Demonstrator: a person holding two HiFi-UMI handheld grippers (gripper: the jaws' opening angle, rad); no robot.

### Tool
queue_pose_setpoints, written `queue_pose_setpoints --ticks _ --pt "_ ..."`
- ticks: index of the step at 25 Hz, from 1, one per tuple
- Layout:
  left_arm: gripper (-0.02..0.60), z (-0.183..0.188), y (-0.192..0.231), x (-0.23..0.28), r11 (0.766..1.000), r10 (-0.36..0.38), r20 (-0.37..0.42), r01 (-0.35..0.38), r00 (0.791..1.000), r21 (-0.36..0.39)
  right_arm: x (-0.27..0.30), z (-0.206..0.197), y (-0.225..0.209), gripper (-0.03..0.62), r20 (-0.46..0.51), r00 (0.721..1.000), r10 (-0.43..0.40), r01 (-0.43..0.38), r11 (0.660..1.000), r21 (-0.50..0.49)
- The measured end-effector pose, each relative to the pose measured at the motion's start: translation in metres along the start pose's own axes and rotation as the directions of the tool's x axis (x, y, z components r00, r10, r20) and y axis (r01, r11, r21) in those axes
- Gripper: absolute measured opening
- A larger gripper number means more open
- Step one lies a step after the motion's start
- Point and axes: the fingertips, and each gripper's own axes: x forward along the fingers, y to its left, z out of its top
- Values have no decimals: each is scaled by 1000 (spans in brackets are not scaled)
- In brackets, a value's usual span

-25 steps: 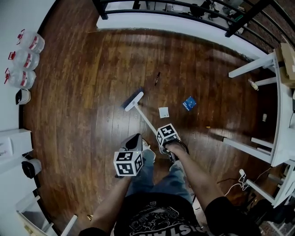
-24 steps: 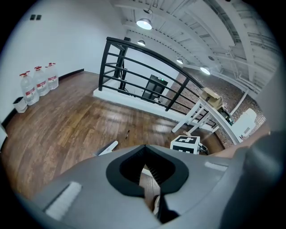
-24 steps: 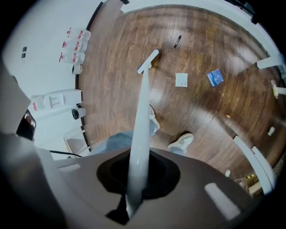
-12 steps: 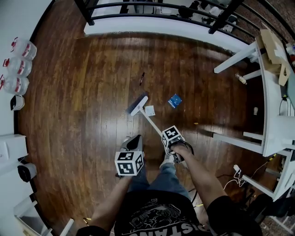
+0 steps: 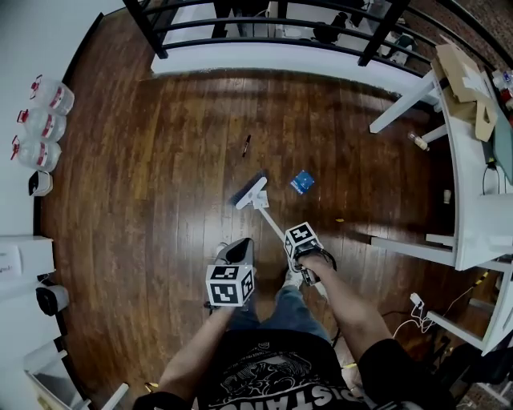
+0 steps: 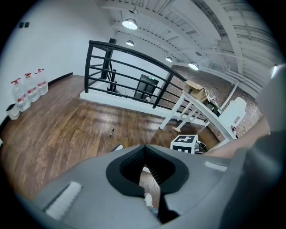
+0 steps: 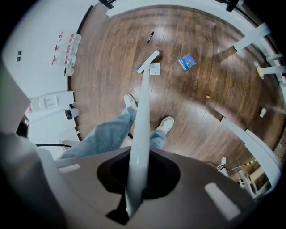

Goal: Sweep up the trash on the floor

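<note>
A broom with a long white handle [image 7: 143, 112] slants down to its head [image 5: 250, 190] on the wood floor. My right gripper [image 5: 298, 251] is shut on that handle, which runs straight through the jaws [image 7: 137, 179]. A small white paper [image 7: 154, 69] lies right against the broom head. A blue packet [image 5: 302, 182] lies just to its right, a dark pen [image 5: 246, 145] farther ahead, and a tiny orange scrap [image 5: 340, 220] off to the right. My left gripper [image 5: 238, 247] is level beside my left leg, its ridged jaws [image 6: 143, 150] meeting with nothing seen held.
Water bottles [image 5: 42, 120] line the left wall. White table legs [image 5: 405, 104] and a cluttered table stand at the right, with cables [image 5: 417, 308] below. A black railing [image 5: 264, 24] closes off the far side. My white shoes [image 7: 165, 124] stand behind the broom.
The broom head has moved right, from well apart from the white paper to right against it. I have stepped forward; both grippers keep their hold and pose.
</note>
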Motion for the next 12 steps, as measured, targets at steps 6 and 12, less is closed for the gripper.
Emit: queue_pose_setpoints --ticks 6,12 --pt "5 1 -15 -6 998 68 20 -68 998 3 -23 -15 11 11 61 993 97 -95 995 -25" --pt "5 12 -43 -3 996 84 55 -82 995 -23 -57 -4 24 12 150 969 198 -195 980 -38"
